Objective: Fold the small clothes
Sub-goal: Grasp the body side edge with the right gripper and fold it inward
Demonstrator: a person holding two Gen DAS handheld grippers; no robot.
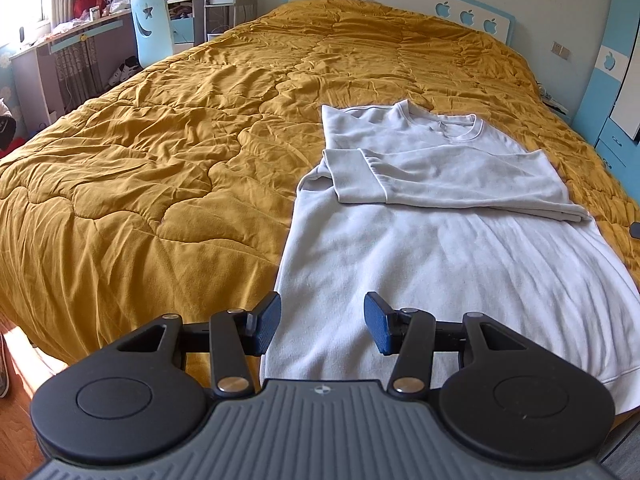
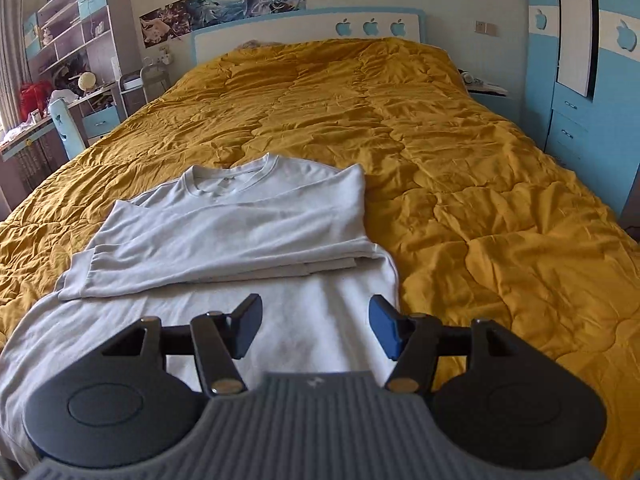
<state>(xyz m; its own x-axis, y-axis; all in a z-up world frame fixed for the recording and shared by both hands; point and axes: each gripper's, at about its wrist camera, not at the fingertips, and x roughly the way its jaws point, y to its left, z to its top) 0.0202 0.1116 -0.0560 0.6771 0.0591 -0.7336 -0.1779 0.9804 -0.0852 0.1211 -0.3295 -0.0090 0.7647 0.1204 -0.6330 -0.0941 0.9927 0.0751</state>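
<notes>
A white long-sleeved sweatshirt (image 1: 440, 256) lies flat on the mustard quilt, collar away from me, with both sleeves folded across the chest. It also shows in the right wrist view (image 2: 240, 232). My left gripper (image 1: 322, 320) is open and empty, above the shirt's lower left hem corner. My right gripper (image 2: 316, 324) is open and empty, above the shirt's lower right hem area. Neither gripper holds cloth.
The mustard quilt (image 1: 168, 160) covers the whole bed, wrinkled. A white and blue headboard (image 2: 304, 28) is at the far end. A desk and blue chair (image 1: 154, 28) stand left of the bed. A blue wardrobe (image 2: 580, 60) stands on the right.
</notes>
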